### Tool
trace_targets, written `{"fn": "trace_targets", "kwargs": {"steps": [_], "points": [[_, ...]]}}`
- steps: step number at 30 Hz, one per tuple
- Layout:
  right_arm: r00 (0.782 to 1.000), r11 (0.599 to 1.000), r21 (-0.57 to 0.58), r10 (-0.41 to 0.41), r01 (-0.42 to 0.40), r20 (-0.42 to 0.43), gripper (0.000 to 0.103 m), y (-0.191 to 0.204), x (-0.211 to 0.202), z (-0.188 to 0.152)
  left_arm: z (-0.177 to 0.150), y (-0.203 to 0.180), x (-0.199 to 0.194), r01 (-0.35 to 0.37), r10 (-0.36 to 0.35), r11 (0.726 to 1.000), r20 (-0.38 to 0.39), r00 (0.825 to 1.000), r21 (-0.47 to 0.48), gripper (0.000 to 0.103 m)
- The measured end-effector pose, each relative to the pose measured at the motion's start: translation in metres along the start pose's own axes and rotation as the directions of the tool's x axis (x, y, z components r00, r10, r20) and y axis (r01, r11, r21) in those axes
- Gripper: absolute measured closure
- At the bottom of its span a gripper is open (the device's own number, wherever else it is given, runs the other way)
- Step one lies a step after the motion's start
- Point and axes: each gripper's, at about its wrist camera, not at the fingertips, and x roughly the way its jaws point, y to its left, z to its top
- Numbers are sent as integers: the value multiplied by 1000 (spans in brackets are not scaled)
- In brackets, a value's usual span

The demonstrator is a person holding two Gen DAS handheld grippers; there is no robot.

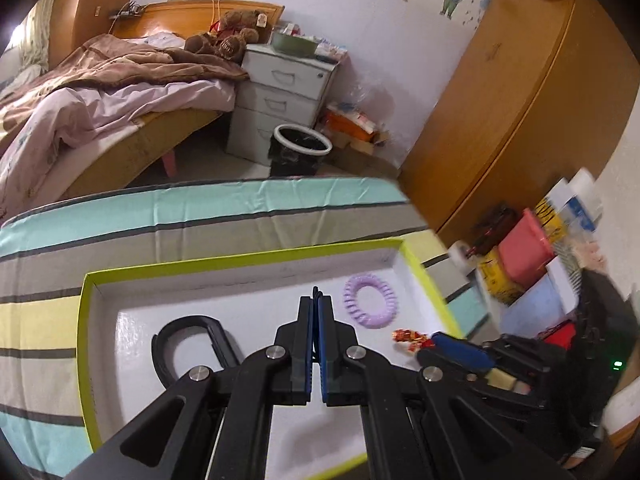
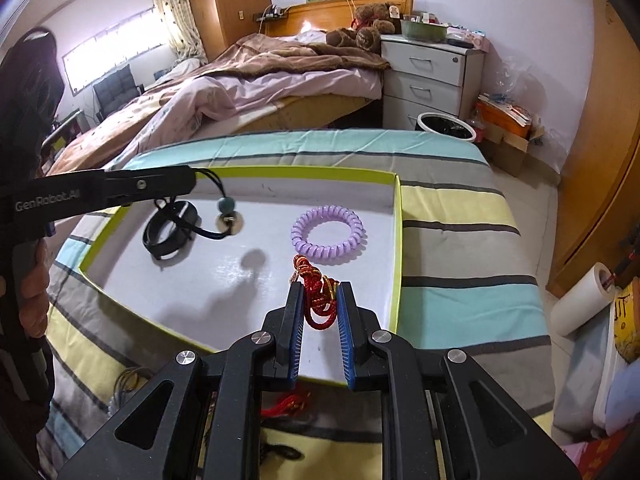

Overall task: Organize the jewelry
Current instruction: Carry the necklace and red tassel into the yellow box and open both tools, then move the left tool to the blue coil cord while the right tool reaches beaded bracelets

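While both grippers work over it, one shallow white tray (image 2: 256, 280) with a yellow-green rim lies on a striped cloth (image 2: 452, 240), and it serves here as the landmark.

Contents, from the tray's left side to its right, as seen from the right wrist: one black band (image 2: 160, 240) lying on the tray floor near the left rim; one dark cord (image 2: 208, 208) carrying one blue-green bead (image 2: 225, 204) and one small metal disc (image 2: 229, 222), hanging above the tray just right of the band; one purple coil hair tie (image 2: 327, 235) flat on the floor toward the right rim; one red and gold knotted cord (image 2: 316, 300) over the tray's near right part, just in front of the hair tie.

Left gripper (image 2: 192, 184), reaching in over the tray's left rim: its fingers are pressed almost together on the upper end of the dark cord, and in the left wrist view the gripper (image 1: 316, 304) shows only a thin slit between its blue pads (image 1: 307, 344), with the cord end peeking out at the tips.

Right gripper (image 2: 318, 292), above the tray's near edge: its fingers stand moderately apart, closed only as far as the red and gold knotted cord bunched between them allows. A red tassel (image 2: 286, 404) shows under the gripper, outside the near rim.
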Motion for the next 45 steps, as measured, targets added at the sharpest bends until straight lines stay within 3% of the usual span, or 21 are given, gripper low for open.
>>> {"fn": "trace_targets", "kwargs": {"steps": [15, 20, 23, 27, 29, 37, 42, 45], "points": [[999, 998, -57, -38, 36, -37, 85, 7, 14, 2, -10, 27, 27, -94, 89, 995, -96, 991, -45, 101], [998, 997, -61, -43, 41, -34, 84, 8, 14, 2, -10, 29, 27, -86, 81, 995, -95, 992, -49, 100], [999, 997, -64, -43, 41, -33, 80, 10, 13, 2, -10, 28, 25, -96, 92, 994, -91, 992, -41, 93], [999, 998, -57, -31, 30, -20, 60, 9, 10, 4, -10, 26, 18, -77, 72, 995, -76, 994, -59, 75], [999, 998, -54, -29, 28, -17, 60, 10, 7, 4, -10, 24, 13, -73, 70, 996, -66, 995, -49, 69], [1000, 999, -39, -7, 7, 19, 59, 13, -13, 0, -16, 15, -26, -55, 54, 998, -4, 999, -38, 62], [999, 999, -28, 21, -20, 47, 59, 16, -33, -12, -39, 7, -57, -22, 24, 999, 32, 999, -37, 61], [998, 999, -19, 44, -43, 51, 59, 17, -43, -22, -58, 5, -72, -39, 41, 999, 34, 999, -34, 61]]}}
